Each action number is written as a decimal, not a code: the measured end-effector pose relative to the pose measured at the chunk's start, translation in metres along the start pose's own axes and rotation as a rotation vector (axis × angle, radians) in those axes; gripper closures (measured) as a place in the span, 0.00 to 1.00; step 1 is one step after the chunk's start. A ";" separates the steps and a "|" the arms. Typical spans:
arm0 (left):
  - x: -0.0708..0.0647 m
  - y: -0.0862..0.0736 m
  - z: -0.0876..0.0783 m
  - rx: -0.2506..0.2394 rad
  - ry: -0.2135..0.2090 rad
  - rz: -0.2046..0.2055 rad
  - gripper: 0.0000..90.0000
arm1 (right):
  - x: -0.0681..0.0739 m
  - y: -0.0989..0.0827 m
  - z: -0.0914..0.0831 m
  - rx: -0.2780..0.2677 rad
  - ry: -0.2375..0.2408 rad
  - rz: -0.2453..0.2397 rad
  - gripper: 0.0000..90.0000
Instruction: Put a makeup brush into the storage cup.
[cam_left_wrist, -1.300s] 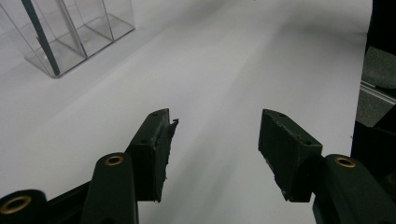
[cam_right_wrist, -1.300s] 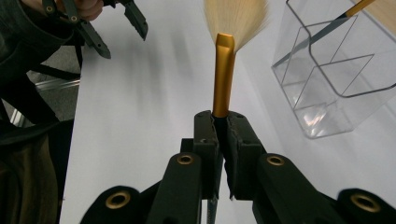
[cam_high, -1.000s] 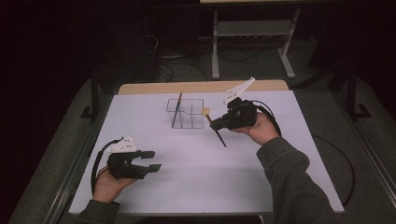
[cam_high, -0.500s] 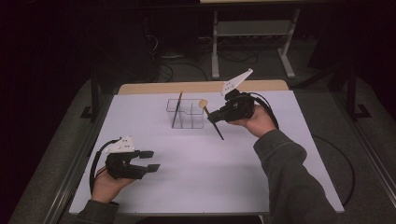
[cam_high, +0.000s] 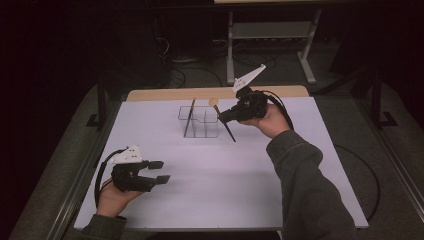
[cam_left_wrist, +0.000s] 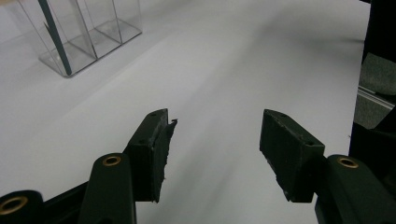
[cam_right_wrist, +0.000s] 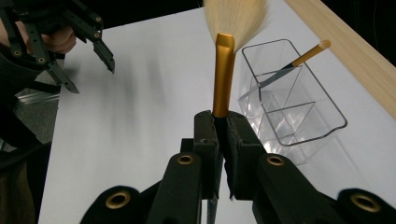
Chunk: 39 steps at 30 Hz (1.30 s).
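My right gripper (cam_right_wrist: 219, 123) has its jaws clamped tight on a makeup brush (cam_right_wrist: 223, 79) — they pinch the gold metal collar, with the pale bristles fanning out just past the tips and the dark handle sticking out behind, underneath the jaws. From up high the brush (cam_high: 226, 124) hangs tilted in the air, bristle end up near the clear plastic organizer (cam_high: 200, 121), handle pointing down toward the white table (cam_high: 260, 180) without quite touching it, as far as I can tell. The right gripper (cam_high: 223, 117) sits just beside the organizer's right end, held off the surface by the right hand (cam_high: 270, 120).

The organizer (cam_right_wrist: 292, 105) has a few compartments, and one of them holds a second brush (cam_right_wrist: 299, 59), leaning at an angle with its tan end poking over the rim. In the left gripper view it shows as a dark stick (cam_left_wrist: 53, 35) standing in the end compartment.

My left gripper (cam_left_wrist: 212, 154) has its jaws spread apart with nothing between them — just bare table under the pads. It sits low near the front left corner of the table (cam_high: 155, 171), well apart from the organizer, resting in the left hand (cam_high: 112, 197).
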<state>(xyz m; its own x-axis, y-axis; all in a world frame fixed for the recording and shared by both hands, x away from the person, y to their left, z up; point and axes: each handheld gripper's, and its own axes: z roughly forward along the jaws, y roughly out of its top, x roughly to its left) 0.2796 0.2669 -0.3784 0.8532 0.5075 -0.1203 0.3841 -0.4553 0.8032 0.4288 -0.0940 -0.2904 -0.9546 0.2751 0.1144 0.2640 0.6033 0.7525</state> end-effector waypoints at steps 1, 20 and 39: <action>0.000 0.000 0.000 0.002 0.001 0.002 0.47 | -0.001 0.001 0.000 0.003 0.000 0.003 0.92; 0.000 -0.001 -0.001 -0.004 -0.001 0.002 0.46 | -0.019 0.021 0.003 -0.022 -0.023 0.029 0.92; 0.001 -0.002 -0.005 -0.013 -0.001 -0.010 0.46 | -0.027 0.046 0.010 -0.019 -0.031 0.009 0.92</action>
<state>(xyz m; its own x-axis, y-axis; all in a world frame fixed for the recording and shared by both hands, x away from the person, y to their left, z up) 0.2778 0.2714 -0.3775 0.8497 0.5113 -0.1284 0.3877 -0.4409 0.8095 0.4675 -0.0664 -0.2653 -0.9474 0.3036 0.1016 0.2698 0.5861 0.7640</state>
